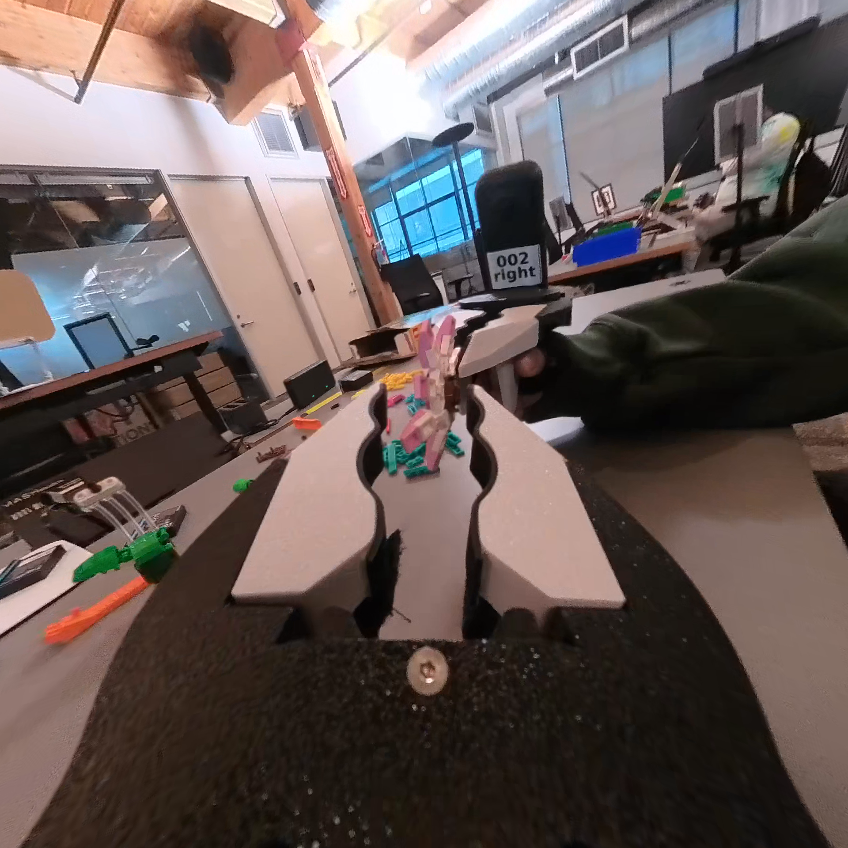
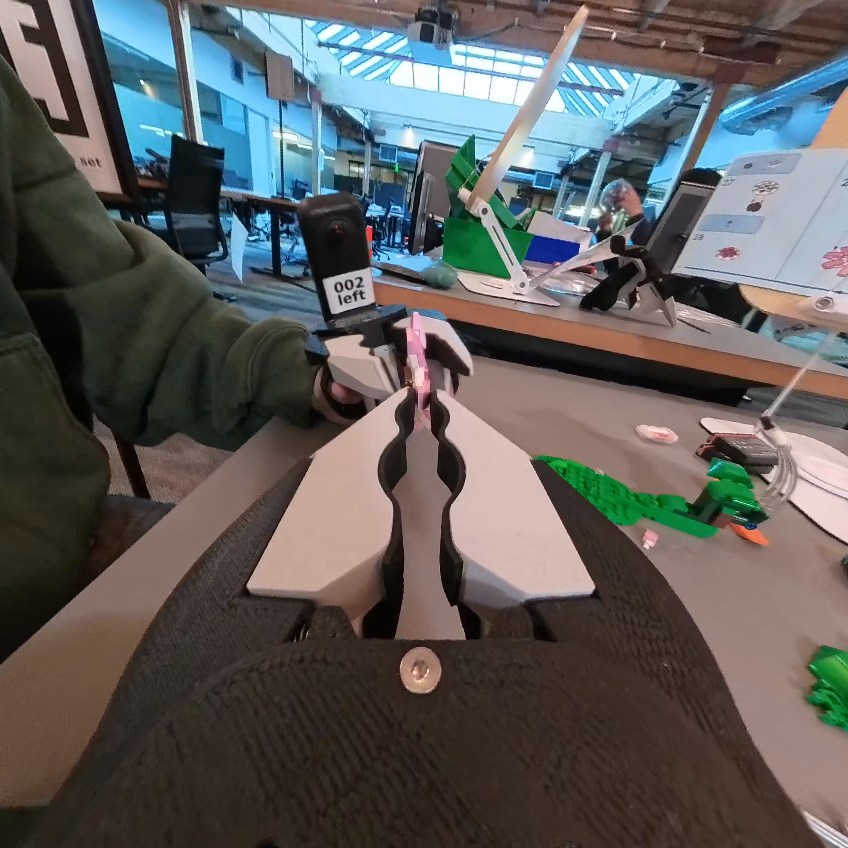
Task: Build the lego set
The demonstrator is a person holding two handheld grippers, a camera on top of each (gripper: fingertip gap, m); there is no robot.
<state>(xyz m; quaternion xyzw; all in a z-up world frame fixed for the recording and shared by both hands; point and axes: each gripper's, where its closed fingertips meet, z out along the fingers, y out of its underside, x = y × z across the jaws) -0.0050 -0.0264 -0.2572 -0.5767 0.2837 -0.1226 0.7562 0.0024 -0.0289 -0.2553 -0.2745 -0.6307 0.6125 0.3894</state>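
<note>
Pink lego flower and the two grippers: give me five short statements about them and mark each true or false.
1. The right gripper is shut on the pink lego flower. True.
2. The left gripper is clamped tight on the flower. False: its fingers stand apart, open, with the flower near their tips.
3. The flower lies flat on the grey table. False: it is held up above the table.
4. Loose teal lego pieces lie on the table under the flower. True.
5. The green lego build sits between the right gripper's fingers. False: it rests on the table, off to the side.
</note>
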